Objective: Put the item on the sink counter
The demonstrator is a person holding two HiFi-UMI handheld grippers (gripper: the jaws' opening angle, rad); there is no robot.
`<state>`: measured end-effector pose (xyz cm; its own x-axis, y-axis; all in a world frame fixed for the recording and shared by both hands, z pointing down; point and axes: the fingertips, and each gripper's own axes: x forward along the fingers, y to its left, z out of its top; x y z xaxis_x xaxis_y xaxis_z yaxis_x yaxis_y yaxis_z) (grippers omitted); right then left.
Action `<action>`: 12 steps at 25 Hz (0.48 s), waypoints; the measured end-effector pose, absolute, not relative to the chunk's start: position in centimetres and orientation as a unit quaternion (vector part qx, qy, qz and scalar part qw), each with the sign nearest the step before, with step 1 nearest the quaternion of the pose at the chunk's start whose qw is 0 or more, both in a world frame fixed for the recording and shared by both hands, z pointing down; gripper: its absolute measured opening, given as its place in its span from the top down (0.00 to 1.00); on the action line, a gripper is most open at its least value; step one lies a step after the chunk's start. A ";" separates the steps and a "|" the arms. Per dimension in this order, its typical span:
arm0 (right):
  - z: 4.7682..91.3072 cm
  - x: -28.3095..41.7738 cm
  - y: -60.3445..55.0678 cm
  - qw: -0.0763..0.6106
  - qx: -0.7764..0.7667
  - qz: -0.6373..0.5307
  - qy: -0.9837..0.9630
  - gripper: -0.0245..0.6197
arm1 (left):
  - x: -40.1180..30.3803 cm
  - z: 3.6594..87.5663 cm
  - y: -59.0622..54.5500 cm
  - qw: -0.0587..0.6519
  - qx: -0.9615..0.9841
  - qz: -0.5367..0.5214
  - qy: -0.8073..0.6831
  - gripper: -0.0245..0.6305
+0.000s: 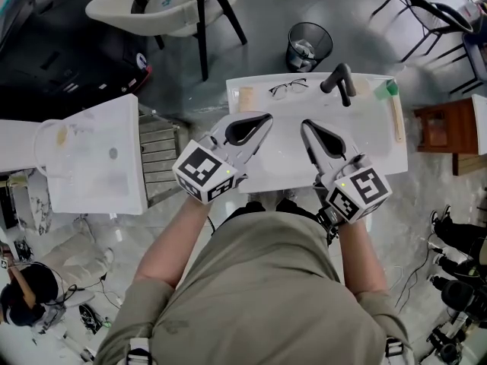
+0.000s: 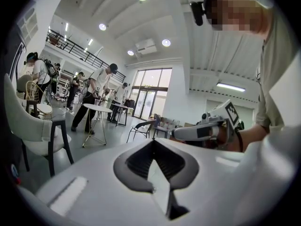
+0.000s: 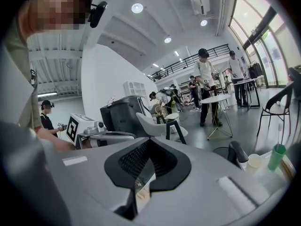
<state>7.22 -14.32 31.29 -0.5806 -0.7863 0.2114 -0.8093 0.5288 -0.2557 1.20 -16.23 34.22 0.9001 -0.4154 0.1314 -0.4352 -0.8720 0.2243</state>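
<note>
I stand at a white sink counter (image 1: 380, 139). On its back ledge lie a pair of eyeglasses (image 1: 288, 88), a beige strip (image 1: 246, 97) and a green bottle (image 1: 391, 88), and a black faucet (image 1: 340, 80) rises there too. My left gripper (image 1: 266, 116) hovers over the basin's left part, shut and empty. My right gripper (image 1: 304, 124) hovers beside it, also shut with nothing held. Both point away from me. In the left gripper view the jaws (image 2: 153, 142) meet in front of the room. The right gripper view shows its jaws (image 3: 148, 142) closed, with the faucet (image 3: 236, 152) and green bottle (image 3: 277, 157) at lower right.
A second white counter (image 1: 99, 158) stands to the left with a metal step beside it. Behind the sink are a black wire bin (image 1: 308, 46) and a white chair (image 1: 175, 2). A wooden stool (image 1: 437, 128) sits at the right. Several people stand farther off in the room.
</note>
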 end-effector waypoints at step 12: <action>31.5 6.9 -13.6 0.039 0.449 0.163 -0.878 0.95 | 1.3 34.6 -15.4 0.126 0.965 0.043 -0.224 0.95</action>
<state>6.87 -13.58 31.49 -0.5933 -0.7759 0.2143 -0.8011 0.5432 -0.2512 1.32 -15.41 34.58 0.8962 -0.4208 0.1403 -0.4428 -0.8681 0.2244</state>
